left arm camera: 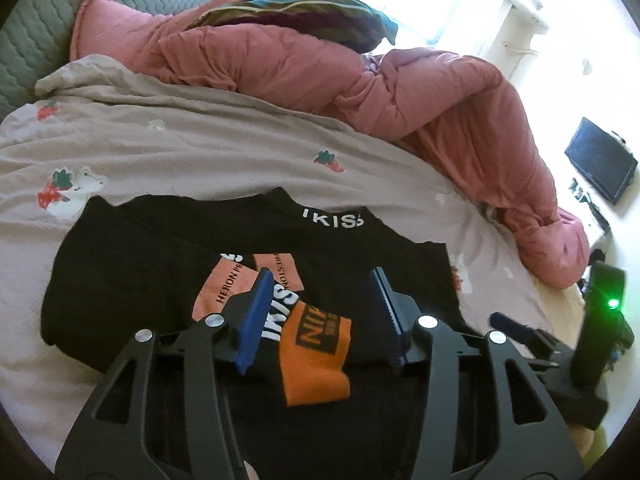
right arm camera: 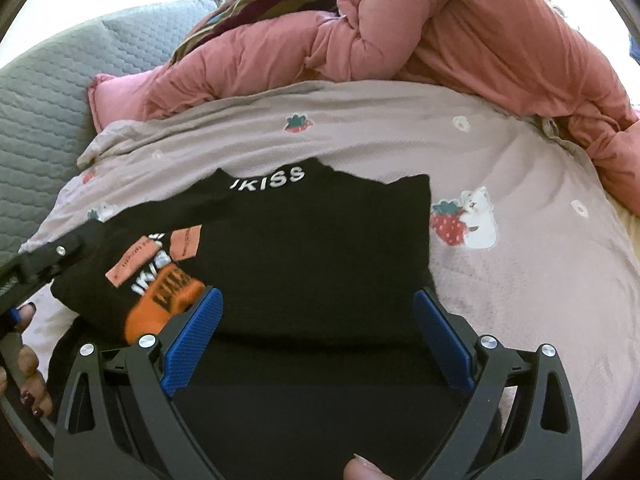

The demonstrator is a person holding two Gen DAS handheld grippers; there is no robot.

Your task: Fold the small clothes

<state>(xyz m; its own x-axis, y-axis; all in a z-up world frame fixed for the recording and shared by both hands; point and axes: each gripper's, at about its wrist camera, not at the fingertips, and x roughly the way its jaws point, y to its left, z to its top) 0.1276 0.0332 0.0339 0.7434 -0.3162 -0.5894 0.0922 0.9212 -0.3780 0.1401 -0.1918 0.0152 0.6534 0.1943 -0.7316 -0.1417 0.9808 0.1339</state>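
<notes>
A black garment (left arm camera: 160,264) (right arm camera: 320,232) with white "IKISS" lettering lies folded on the bed sheet. One sleeve is laid across it, showing an orange cuff patch (left arm camera: 316,356) (right arm camera: 160,308) and pink labels (left arm camera: 224,288). My left gripper (left arm camera: 322,312) hovers over that sleeve with its blue pads (left arm camera: 256,316) apart, the orange patch lying loose between them. It also shows at the left edge of the right wrist view (right arm camera: 52,256). My right gripper (right arm camera: 320,332) stands open over the garment's plain right half, its pads (right arm camera: 196,336) wide apart and gripping nothing.
The pale sheet (left arm camera: 200,148) (right arm camera: 520,280) carries strawberry and bear prints. A bunched pink duvet (left arm camera: 360,92) (right arm camera: 460,32) with striped cloth (left arm camera: 288,12) on it lies behind the garment. Grey quilted padding (left arm camera: 36,32) is far left. A dark screen (left arm camera: 600,160) stands off the bed.
</notes>
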